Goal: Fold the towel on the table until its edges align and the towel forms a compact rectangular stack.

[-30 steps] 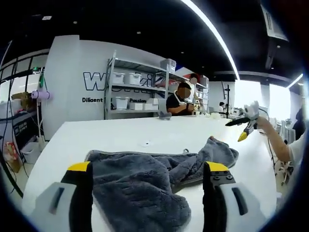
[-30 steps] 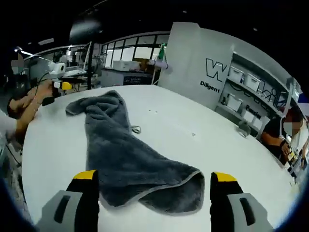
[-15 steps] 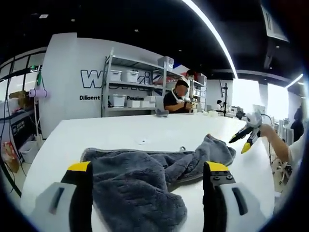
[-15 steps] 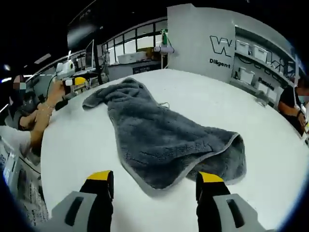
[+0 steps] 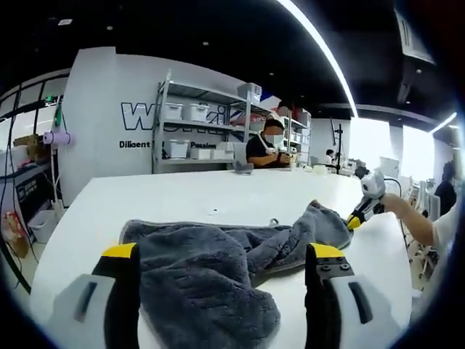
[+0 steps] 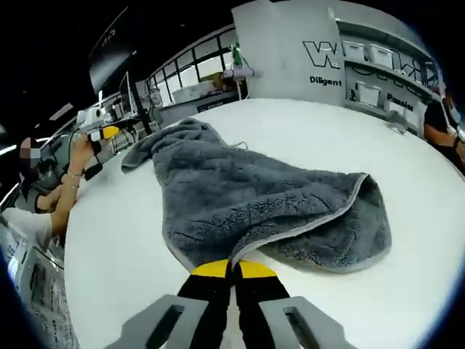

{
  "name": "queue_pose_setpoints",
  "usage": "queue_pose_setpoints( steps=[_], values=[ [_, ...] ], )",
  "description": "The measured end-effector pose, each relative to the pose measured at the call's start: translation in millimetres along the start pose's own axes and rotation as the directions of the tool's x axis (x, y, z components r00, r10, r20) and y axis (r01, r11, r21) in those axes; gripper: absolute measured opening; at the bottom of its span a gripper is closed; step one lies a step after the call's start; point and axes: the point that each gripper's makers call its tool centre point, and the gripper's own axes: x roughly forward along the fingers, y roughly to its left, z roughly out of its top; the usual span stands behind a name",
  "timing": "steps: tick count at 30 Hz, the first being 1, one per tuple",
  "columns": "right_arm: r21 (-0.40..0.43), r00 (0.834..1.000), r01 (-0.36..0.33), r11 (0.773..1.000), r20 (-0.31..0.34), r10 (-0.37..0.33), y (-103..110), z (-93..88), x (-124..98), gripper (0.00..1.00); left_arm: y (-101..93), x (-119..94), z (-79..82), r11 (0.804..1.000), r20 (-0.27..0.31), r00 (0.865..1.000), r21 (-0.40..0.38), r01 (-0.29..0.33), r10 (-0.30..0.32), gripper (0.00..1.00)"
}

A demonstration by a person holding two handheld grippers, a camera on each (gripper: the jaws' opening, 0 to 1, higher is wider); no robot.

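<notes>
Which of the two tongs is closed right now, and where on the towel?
The right tongs: its yellow-tipped jaws are pressed together at the near edge of the grey towel. The left tongs stands wide open.

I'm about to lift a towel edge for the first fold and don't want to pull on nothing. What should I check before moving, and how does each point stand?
1. Right gripper closed at the towel edge: ok, jaws together at the near hem.
2. Fabric truly pinched between those jaws: cannot tell, the tips hide the contact.
3. Left gripper ready: not ok, jaws wide open, straddling the bunched end, gripping nothing.
4. Towel flat enough to fold: not ok, it lies crumpled, with one corner doubled over.
5. Towel fully on the white table: ok, bare surface shows around it.
6. Hanging loop free: ok, it lies loose beside the towel.
</notes>
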Motion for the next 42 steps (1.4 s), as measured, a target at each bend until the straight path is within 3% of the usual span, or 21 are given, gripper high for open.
queue_pose_setpoints(
  steps=[4,8,11,20,26,32,35,39,41,42],
  values=[
    [-0.042,1.0,-0.004,0.999,0.02,0.005,1.4,8.8,-5.2,0.02,1.0,-0.7,0.4,1.0,-0.002,1.0,0.0,0.001,-0.001,0.99],
    [-0.062,0.992,-0.001,0.998,0.128,0.009,1.3,44.5,-29.2,0.02,2.6,-1.7,1.3,1.0,0.001,1.0,-0.004,-0.004,0.004,0.99],
    [-0.081,0.985,0.007,0.997,0.172,0.007,5.0,64.1,-47.6,0.02,4.7,-0.4,-2.3,1.0,-0.01,1.0,-0.007,-0.011,0.011,0.99],
    [-0.194,0.958,0.053,0.98,0.287,0.006,25.2,129.4,-101.8,0.02,12.1,1.5,-10.1,0.999,-0.035,0.999,-0.021,-0.028,0.028,0.98],
    [-0.262,0.925,0.059,0.963,0.378,0.046,49.4,165.8,-144.8,0.02,15.0,0.8,-12.1,0.999,-0.04,0.999,-0.026,-0.037,0.036,0.98],
    [-0.319,0.896,0.072,0.945,0.436,0.079,74.1,175.1,-179.0,0.02,15.4,1.7,-14.2,0.999,-0.049,0.998,-0.025,-0.037,0.036,0.98],
    [-0.326,0.888,0.067,0.943,0.45,0.092,75.2,174.9,-193.6,0.02,16.1,2.3,-15.9,0.999,-0.054,0.998,-0.027,-0.038,0.036,0.98],
    [-0.277,0.875,0.054,0.959,0.476,0.088,65.5,160.9,-218.8,0.02,17.5,2.5,-18.8,0.999,-0.064,0.997,-0.029,-0.042,0.04,0.98],
    [-0.261,0.877,0.05,0.964,0.473,0.082,61.8,152.4,-224.0,0.02,18.4,2.7,-19.7,0.999,-0.068,0.997,-0.03,-0.043,0.041,0.98],
    [-0.25,0.886,0.039,0.967,0.456,0.083,60.5,140.3,-225.6,0.02,19.0,2.9,-20.6,0.999,-0.071,0.997,-0.03,-0.045,0.043,0.98]
  ],
)
